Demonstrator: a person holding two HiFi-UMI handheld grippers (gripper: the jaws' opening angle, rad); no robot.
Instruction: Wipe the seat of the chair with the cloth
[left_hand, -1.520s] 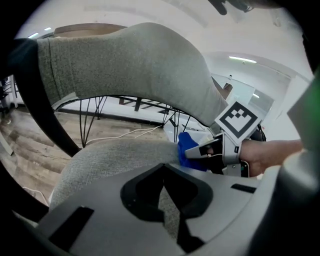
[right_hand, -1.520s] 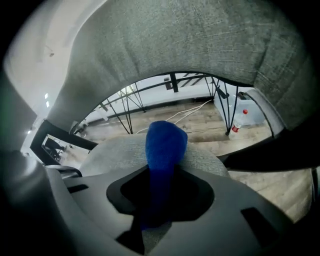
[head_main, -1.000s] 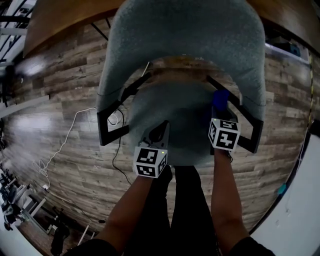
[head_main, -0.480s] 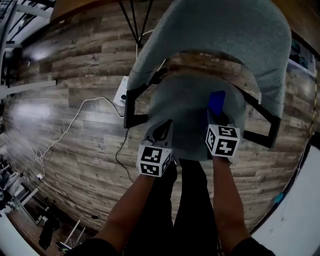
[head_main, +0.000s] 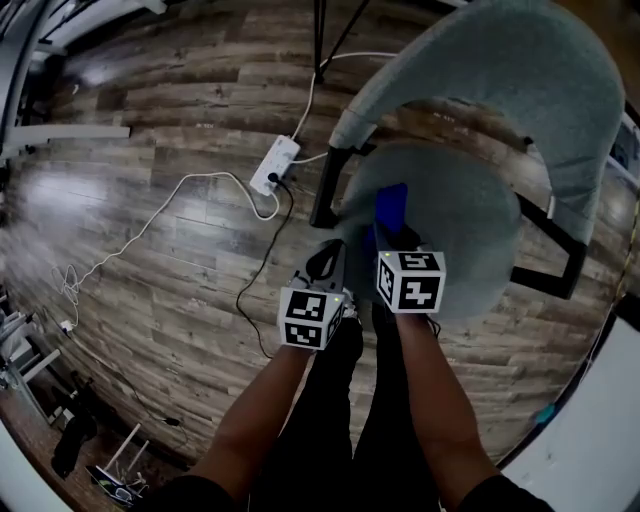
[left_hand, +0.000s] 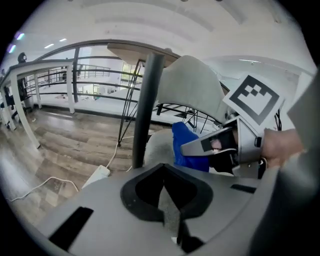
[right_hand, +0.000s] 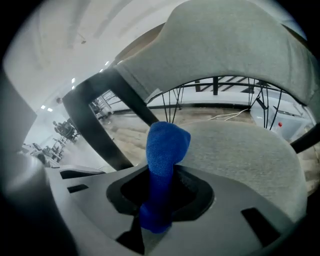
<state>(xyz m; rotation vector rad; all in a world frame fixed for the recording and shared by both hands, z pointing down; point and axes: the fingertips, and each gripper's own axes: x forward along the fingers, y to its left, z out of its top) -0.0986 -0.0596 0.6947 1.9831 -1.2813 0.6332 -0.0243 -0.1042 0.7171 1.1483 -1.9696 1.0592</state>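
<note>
Right claw (right_hand: 159, 200): pressed on the cloth (right_hand: 166, 145); a blue fold is pinched between the jaws and stands up past their tips.
Cloth position: held over the left edge of the seat (head_main: 465, 235), just beside the black frame post (head_main: 325, 190) (contact with the upholstery cannot be established from any view).
Left claw (left_hand: 167, 200): jaws pressed together, nothing between them; held off the seat's near-left edge, just beside the right claw.
Chair: grey upholstered seat, with a curved grey backrest (head_main: 520, 70) wrapped round its far edge; black frame seen at the left and right edges.
Arms: both forearms are seen reaching forward from the bottom of the head view, with dark trouser legs (head_main: 345, 420) between them.
Floor (head_main: 150, 110): wood-look planks; a white power strip (head_main: 276, 165) lies left of the chair, with a white cable (head_main: 150, 225) trailing from it toward the left.
Left gripper view: the right claw and the blue cloth are seen in front of the backrest.
</note>
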